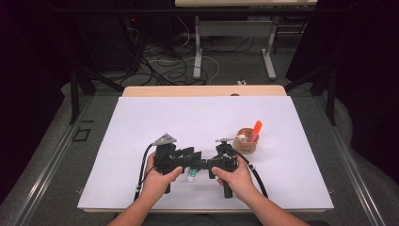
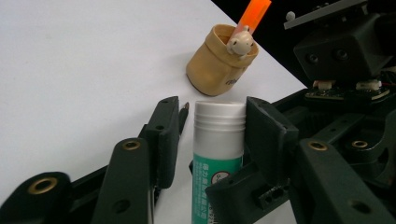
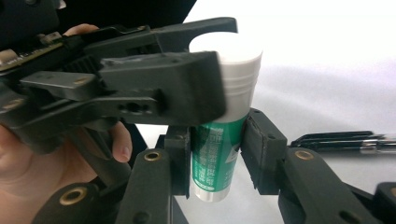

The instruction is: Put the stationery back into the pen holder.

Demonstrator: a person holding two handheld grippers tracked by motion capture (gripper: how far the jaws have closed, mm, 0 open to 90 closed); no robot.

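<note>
A glue stick with a green body and a white cap stands upright at the table's front middle. My right gripper is shut on the green body. My left gripper straddles the white cap: one jaw touches it, and the other stands a small gap away, so it is open. In the high view the left gripper and right gripper point at each other, each in a hand.
A tan cup with an orange marker and a small white figure stands right of the grippers, also seen as the cup. A black pen lies on the white table sheet just beyond the glue stick.
</note>
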